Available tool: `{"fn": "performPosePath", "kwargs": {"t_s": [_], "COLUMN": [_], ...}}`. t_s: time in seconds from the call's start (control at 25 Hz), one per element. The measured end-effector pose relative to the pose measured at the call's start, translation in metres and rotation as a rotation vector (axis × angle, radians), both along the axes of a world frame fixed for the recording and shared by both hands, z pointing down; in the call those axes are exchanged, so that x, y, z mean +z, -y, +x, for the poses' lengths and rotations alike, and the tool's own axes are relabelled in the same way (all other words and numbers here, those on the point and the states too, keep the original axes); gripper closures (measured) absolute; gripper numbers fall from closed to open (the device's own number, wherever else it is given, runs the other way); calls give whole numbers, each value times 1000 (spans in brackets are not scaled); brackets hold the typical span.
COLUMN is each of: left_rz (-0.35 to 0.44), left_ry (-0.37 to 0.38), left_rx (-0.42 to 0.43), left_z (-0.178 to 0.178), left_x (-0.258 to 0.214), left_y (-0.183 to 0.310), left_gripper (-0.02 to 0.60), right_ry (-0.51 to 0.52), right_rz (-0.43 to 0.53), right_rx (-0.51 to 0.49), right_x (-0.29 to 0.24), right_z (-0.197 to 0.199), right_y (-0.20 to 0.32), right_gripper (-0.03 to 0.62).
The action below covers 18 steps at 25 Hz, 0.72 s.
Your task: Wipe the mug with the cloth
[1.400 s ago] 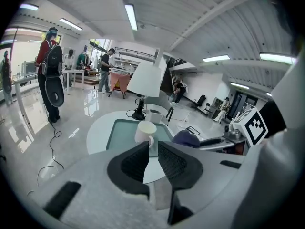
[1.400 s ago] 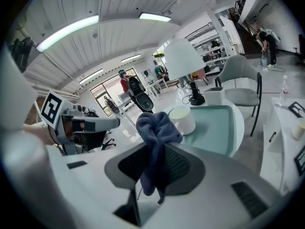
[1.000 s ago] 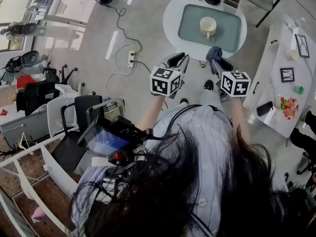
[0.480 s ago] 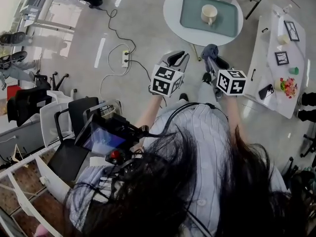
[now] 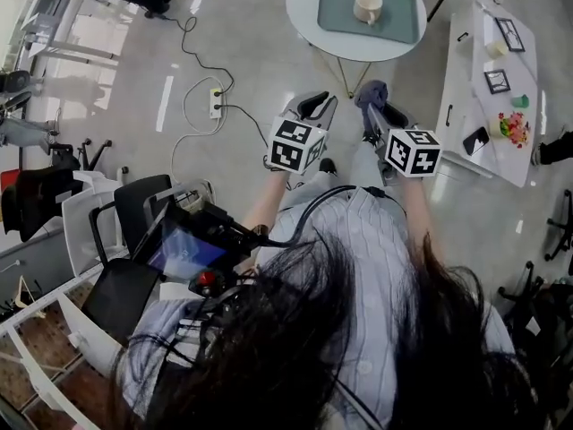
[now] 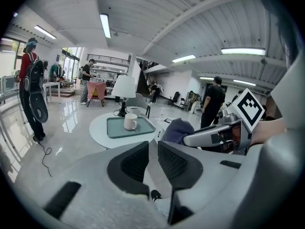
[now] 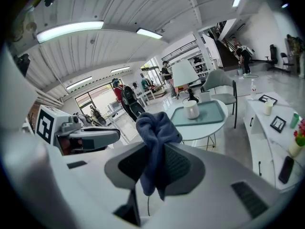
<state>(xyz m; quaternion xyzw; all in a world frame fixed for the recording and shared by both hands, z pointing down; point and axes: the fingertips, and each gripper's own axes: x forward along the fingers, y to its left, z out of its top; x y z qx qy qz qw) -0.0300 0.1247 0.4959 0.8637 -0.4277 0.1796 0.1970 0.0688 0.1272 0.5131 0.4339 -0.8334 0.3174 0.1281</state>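
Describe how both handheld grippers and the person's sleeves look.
Both the left gripper and right gripper have light grey moulded bodies with broad fingers lined by dark ribbed pads. Each carries a white cube printed with black square markers. The person wears a pale striped shirt; the forearms are uncovered.

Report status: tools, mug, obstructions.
Right tool shut on blue cloth. Left tool empty, jaws slightly apart. Mug upright on tray, round table ahead, untouched. No obstruction seen.

Bright overhead light, fisheye-warped edges
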Motion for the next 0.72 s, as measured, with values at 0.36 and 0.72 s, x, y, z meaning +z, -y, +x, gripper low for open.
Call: {"fn": "performPosePath", "kwargs": {"t_s": [0.36,0.72], "left_rz": [22,35], "left_ry": [-15,-53], "left_rx": [-7,-41], "left_z": [8,7], "left_x": [-5,-17], "left_y": [2,9], "left_gripper": [509,509], "right_ry": [12,-11], "right_rz": [19,38], "right_rx": [-9,-55], "right_x": [-11,-27], "right_z": [2,-6], "right_y": [-2,-3], "right_gripper": [487,488]}}
